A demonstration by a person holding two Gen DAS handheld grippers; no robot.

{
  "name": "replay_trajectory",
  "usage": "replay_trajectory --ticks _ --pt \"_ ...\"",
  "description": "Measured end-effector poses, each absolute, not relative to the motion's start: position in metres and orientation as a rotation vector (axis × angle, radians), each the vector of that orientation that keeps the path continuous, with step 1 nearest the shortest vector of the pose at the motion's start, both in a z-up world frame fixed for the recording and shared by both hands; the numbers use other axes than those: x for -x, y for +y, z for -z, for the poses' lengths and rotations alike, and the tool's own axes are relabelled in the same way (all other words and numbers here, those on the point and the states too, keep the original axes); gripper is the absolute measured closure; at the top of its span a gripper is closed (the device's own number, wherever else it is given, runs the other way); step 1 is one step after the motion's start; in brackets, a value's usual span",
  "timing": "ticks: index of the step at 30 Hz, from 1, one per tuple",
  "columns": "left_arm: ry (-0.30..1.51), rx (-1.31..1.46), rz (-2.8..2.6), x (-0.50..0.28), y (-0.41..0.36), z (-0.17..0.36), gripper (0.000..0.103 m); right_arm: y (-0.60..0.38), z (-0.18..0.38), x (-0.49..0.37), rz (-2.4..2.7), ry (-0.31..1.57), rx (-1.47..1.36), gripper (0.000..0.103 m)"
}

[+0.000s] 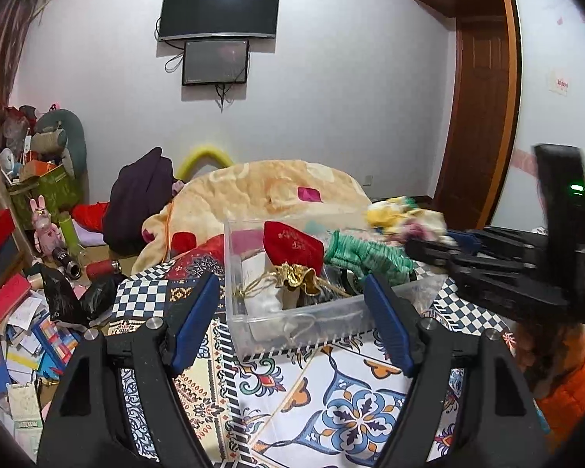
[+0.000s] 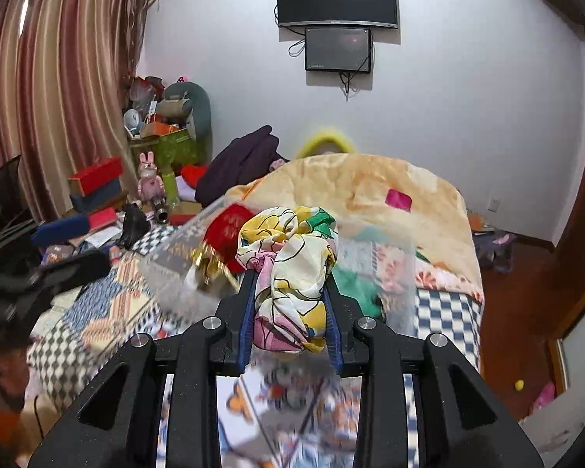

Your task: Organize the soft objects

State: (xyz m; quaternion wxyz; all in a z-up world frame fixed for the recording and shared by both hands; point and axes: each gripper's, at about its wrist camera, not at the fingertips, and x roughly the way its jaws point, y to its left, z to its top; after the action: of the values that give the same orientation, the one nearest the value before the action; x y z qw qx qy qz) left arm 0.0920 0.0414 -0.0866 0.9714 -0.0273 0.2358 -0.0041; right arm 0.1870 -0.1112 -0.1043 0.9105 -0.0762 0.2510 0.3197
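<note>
Left wrist view: left gripper [image 1: 292,304] low over the patterned bedspread [image 1: 355,401], blue-padded fingers [image 1: 193,312] spread wide, nothing between them. Clear plastic bin [image 1: 253,312] sits on the bedspread just ahead, its near wall between the fingertips. Inside: red drawstring pouch [image 1: 292,245] with gold trim, leaning toward the left side; green knit piece [image 1: 366,255] draped over the right rim. Right gripper [image 1: 421,243] comes in from the right above the bin's far right corner, with a printed scarf [image 1: 405,214] bunched at its tips. Peach blanket [image 1: 284,187] heaped behind. Right wrist view: right gripper [image 2: 290,300] closed tight on the printed scarf [image 2: 288,257], cloth of yellow, pink, white and green squeezed between the blue pads [image 2: 247,319] and bulging above them. Bin [image 2: 183,273] beneath, blurred; red pouch [image 2: 226,230] just left of the scarf. Left gripper shows as a dark blur at the left edge [image 2: 58,273]; its state cannot be told from here.
</note>
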Motion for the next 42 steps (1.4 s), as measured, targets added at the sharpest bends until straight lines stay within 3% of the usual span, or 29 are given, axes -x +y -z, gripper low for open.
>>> replay_trajectory --ticks 4,7,9,12,19,24,35,42 --pt "0.464 0.061 0.01 -0.092 0.043 0.083 0.027 -0.094 0.119 -0.206 -0.657 0.566 0.17 0.075" --pt "0.456 0.066 0.012 -0.092 0.045 0.081 0.027 -0.087 0.13 -0.215 -0.647 0.613 0.18 0.067" --pt "0.449 0.067 0.01 -0.092 0.045 0.08 0.027 -0.084 0.135 -0.216 -0.635 0.63 0.197 0.044" --pt "0.441 0.07 0.01 -0.091 0.046 0.076 0.027 -0.085 0.132 -0.21 -0.626 0.606 0.218 0.031" --pt "0.389 0.085 0.015 -0.085 0.043 0.057 0.027 -0.114 0.093 -0.189 -0.617 0.508 0.181 0.028" --pt "0.319 0.067 0.02 -0.07 0.035 0.031 0.026 -0.144 0.05 -0.152 -0.616 0.377 0.118 0.019" --pt "0.194 0.05 0.036 -0.026 0.018 -0.015 0.001 -0.184 -0.002 -0.092 -0.602 0.213 0.022 0.0" --pt "0.174 0.062 0.062 -0.011 0.013 -0.026 0.0 -0.184 -0.005 -0.079 -0.603 0.189 0.006 0.0"
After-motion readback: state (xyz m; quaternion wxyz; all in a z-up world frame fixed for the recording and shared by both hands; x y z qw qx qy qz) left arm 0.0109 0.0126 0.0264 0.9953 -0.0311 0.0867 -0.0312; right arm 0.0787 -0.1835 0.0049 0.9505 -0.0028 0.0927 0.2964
